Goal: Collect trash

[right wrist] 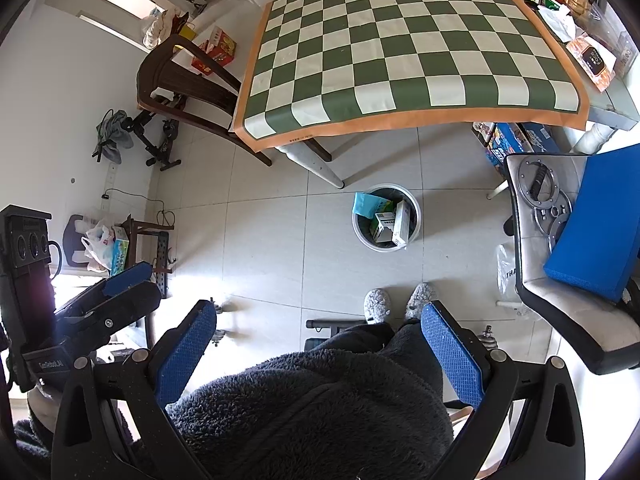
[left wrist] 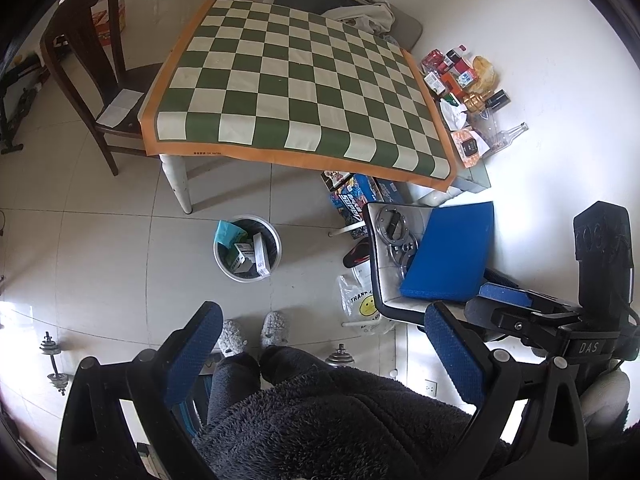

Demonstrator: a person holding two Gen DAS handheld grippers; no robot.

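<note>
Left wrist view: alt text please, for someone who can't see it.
Open, empty left tongs hang above the person's slippered feet, facing a floor bin that holds cartons and a teal packet. Beyond stands a table under a green checkered cloth, clutter along its right edge.

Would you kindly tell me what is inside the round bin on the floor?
The bin holds a teal packet and several small cartons; anything beneath them is covered.
</note>
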